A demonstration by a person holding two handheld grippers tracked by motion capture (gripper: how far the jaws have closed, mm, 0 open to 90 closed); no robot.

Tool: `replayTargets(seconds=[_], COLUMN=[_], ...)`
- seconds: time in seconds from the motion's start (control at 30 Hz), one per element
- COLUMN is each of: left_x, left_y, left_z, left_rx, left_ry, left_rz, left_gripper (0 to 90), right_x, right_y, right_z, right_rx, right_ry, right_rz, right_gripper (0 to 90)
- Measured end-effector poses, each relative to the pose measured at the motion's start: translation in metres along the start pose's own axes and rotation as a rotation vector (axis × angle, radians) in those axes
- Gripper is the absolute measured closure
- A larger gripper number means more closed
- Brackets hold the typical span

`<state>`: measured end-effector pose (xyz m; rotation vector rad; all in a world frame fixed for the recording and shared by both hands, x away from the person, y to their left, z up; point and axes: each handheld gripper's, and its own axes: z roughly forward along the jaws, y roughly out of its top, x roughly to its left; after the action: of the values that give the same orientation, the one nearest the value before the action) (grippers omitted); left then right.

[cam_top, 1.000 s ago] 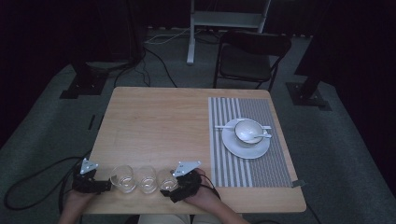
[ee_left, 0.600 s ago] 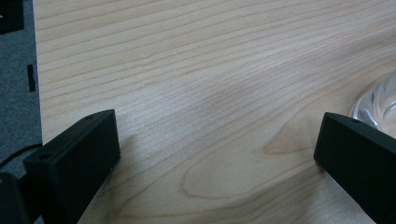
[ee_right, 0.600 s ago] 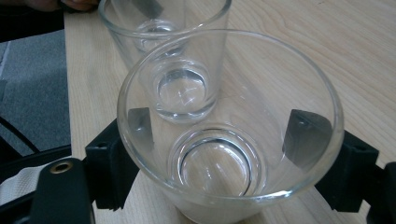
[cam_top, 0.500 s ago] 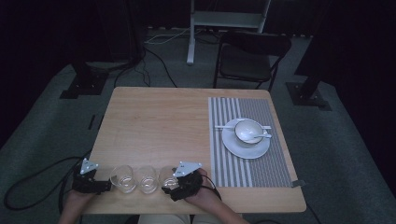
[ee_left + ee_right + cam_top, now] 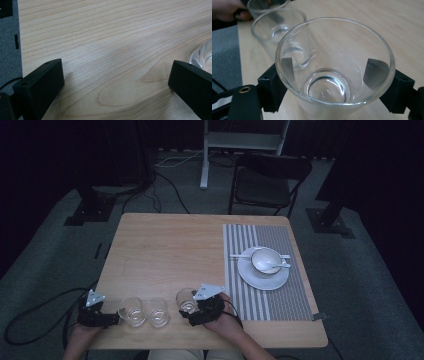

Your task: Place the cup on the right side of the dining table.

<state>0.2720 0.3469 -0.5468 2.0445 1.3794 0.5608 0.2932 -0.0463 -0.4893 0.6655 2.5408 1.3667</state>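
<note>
Gripping a glass (image 5: 334, 75) w/ our right gripper (image 5: 192, 309), we have its jaws on either side of the glass wall, pads pressed against it, so it looks clamped. That glass sits near the front edge of the table (image 5: 165, 245), about mid-width, just left of the striped mat (image 5: 260, 300). Two more glasses stand further left along the same front edge: a middle glass (image 5: 158, 311) and a left glass (image 5: 131, 310), touching or nearly so; can't tell which.

Our left gripper (image 5: 115, 75) is spread wide w/ bare wood between the jaws, nothing held; the left glass base just peeks in beside one jaw. In the high view it sits at the front-left corner, just beside that glass.

Step, as we judge it: pick-up of the first glass, probably to carry it over to the place setting. Next move calls for a straight lift w/o tipping, then a swing right, clear of the plate (image 5: 264, 275) w/ its bowl (image 5: 265, 260) & spoon (image 5: 277, 266).

Surface: pale wood table, mat along the right side. Room: dim, grey carpet, black folding chair (image 5: 267, 182) beyond the far edge, cables on the floor, stand bases either side.
</note>
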Motion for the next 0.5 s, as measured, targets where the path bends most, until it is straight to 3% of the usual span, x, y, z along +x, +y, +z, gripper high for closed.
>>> replayTargets(seconds=[0.5], left_x=[0.0], left_y=[0.0], left_z=[0.0], left_rx=[-0.001], left_ry=[0.0], left_rz=[-0.001], left_gripper=[0.6], right_x=[-0.035], right_y=[0.038], right_z=[-0.042], right_rx=[-0.115], right_ry=[-0.116], right_rz=[0.019], right_gripper=[20.0])
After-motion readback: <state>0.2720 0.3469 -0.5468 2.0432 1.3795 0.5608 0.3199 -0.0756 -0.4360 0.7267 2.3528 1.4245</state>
